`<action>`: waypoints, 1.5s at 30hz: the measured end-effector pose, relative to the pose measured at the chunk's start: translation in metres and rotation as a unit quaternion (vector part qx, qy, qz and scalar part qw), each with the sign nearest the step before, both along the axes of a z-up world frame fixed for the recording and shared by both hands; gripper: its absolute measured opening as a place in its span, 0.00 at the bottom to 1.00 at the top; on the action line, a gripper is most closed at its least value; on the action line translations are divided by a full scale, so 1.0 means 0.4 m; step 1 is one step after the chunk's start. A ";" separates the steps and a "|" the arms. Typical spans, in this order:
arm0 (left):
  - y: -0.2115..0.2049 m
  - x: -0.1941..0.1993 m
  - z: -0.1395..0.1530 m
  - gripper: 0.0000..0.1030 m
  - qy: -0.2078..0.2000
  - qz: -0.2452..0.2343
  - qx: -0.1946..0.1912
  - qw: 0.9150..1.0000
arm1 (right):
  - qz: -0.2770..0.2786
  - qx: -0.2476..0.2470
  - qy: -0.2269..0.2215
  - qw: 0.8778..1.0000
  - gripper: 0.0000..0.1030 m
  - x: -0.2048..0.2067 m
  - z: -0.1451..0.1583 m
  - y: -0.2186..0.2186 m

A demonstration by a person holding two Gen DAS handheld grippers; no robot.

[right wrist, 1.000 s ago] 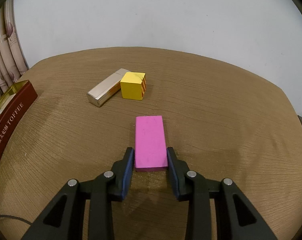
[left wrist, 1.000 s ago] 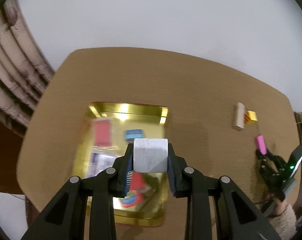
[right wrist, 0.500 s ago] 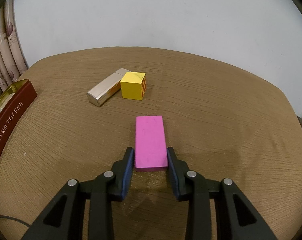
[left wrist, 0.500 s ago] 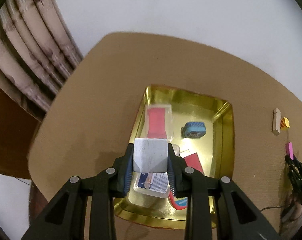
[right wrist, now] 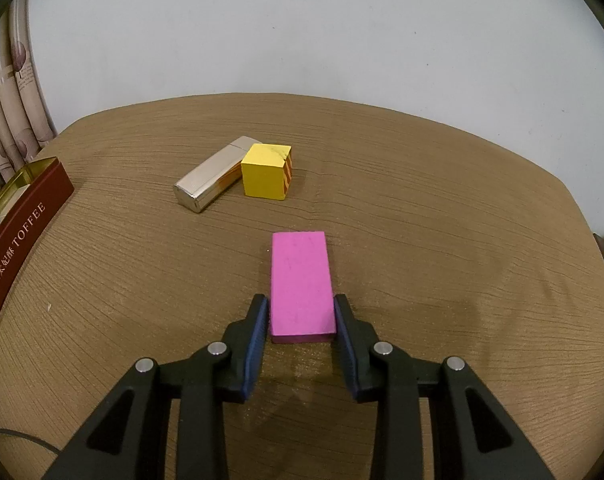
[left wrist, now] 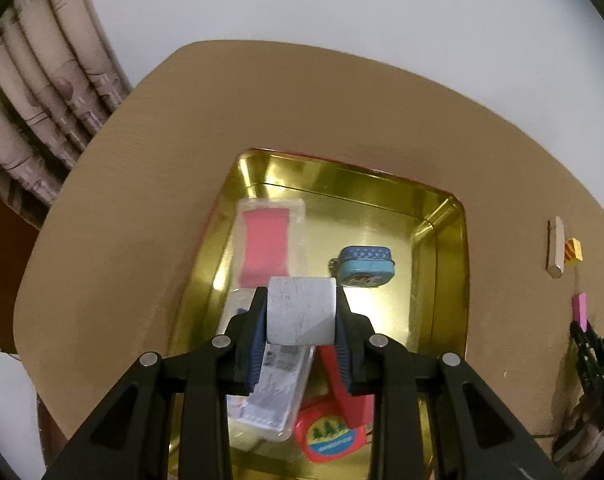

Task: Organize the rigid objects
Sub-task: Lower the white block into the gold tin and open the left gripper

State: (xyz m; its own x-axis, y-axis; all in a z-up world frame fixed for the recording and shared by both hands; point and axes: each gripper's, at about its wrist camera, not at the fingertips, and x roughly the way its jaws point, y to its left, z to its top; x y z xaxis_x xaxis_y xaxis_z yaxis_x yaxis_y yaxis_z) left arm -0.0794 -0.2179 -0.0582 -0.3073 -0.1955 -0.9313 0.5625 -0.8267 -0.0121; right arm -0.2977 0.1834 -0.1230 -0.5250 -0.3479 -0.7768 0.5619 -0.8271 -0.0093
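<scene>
My left gripper (left wrist: 301,320) is shut on a grey-white block (left wrist: 300,309) and holds it above the gold tin tray (left wrist: 441,248). In the tray lie a clear case with a pink card (left wrist: 266,246), a small blue tin (left wrist: 365,266), a clear packet (left wrist: 274,394) and a red piece (left wrist: 333,436). My right gripper (right wrist: 302,322) rests on the table with its jaws around the near end of a pink block (right wrist: 300,280), pads touching its sides. The pink block also shows in the left wrist view (left wrist: 579,309).
A silver box (right wrist: 210,178) and a yellow cube (right wrist: 266,176) touch each other beyond the pink block. The tin's red side wall marked TOFFEE (right wrist: 18,240) stands at the left. Curtains (left wrist: 42,112) hang behind the round brown table (right wrist: 441,208).
My left gripper has carried the grey-white block over the tray and come closer to it. The right gripper and pink block have not moved.
</scene>
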 end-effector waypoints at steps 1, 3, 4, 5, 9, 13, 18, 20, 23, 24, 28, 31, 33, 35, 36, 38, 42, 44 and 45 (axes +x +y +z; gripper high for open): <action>0.004 -0.011 -0.009 0.26 -0.002 -0.005 0.006 1.000 | 0.000 0.000 0.000 1.000 0.33 0.000 0.000 0.000; 0.011 -0.022 -0.017 0.26 -0.003 -0.006 0.010 1.000 | 0.000 0.000 0.000 1.000 0.33 0.000 0.000 0.000; 0.014 -0.028 -0.023 0.26 -0.004 -0.008 0.013 1.000 | 0.000 0.000 0.000 1.000 0.33 0.000 0.000 0.000; 0.019 -0.038 -0.030 0.26 -0.006 -0.012 0.016 1.000 | 0.000 0.000 0.000 1.000 0.33 0.000 0.000 0.000; 0.040 -0.061 -0.049 0.26 -0.013 -0.023 0.017 1.000 | 0.000 0.000 0.000 1.000 0.33 0.002 0.000 -0.001; 0.055 -0.081 -0.062 0.26 -0.014 -0.027 0.016 0.999 | 0.000 0.001 0.000 1.000 0.33 0.003 0.000 -0.003; 0.057 -0.096 -0.072 0.26 -0.017 -0.024 0.019 0.999 | 0.000 0.001 0.001 1.000 0.33 0.002 0.001 -0.004; 0.051 -0.097 -0.071 0.26 -0.016 -0.021 0.022 0.999 | 0.000 0.001 0.000 1.000 0.33 0.004 0.000 -0.005; 0.042 -0.092 -0.072 0.26 -0.015 -0.020 0.024 0.999 | 0.000 0.002 0.001 1.000 0.33 0.003 0.001 -0.007; 0.040 -0.090 -0.072 0.26 -0.015 -0.020 0.023 0.999 | 0.000 0.003 0.001 1.000 0.33 0.001 0.001 -0.008; 0.039 -0.076 -0.060 0.26 -0.012 -0.026 0.018 0.999 | 0.000 0.004 0.002 1.000 0.33 0.002 0.001 -0.012; 0.036 -0.059 -0.039 0.28 -0.004 -0.028 0.015 0.999 | 0.001 0.006 0.003 1.000 0.33 0.002 0.000 -0.015; 0.039 -0.038 -0.016 0.30 0.002 -0.034 0.005 0.999 | 0.001 0.008 0.004 1.000 0.33 0.001 -0.001 -0.017; 0.037 -0.012 0.016 0.33 0.013 -0.036 -0.006 0.999 | 0.002 0.008 0.005 1.000 0.33 0.000 -0.002 -0.018; 0.034 0.001 0.030 0.39 0.016 -0.036 -0.008 0.999 | 0.002 0.007 0.004 1.000 0.33 -0.002 -0.003 -0.018; 0.025 0.032 0.067 0.43 0.024 -0.029 -0.016 0.999 | 0.002 0.007 0.004 1.000 0.33 -0.003 -0.003 -0.019; 0.010 0.091 0.141 0.49 0.036 -0.033 -0.034 0.998 | 0.001 0.006 0.004 1.000 0.33 -0.006 -0.004 -0.020; 0.007 0.135 0.180 0.54 0.039 -0.030 -0.053 0.997 | 0.001 0.007 0.004 1.000 0.33 -0.004 -0.005 -0.020; 0.000 0.152 0.197 0.55 0.043 -0.029 -0.060 0.997 | 0.001 0.007 0.004 1.000 0.33 -0.003 -0.005 -0.019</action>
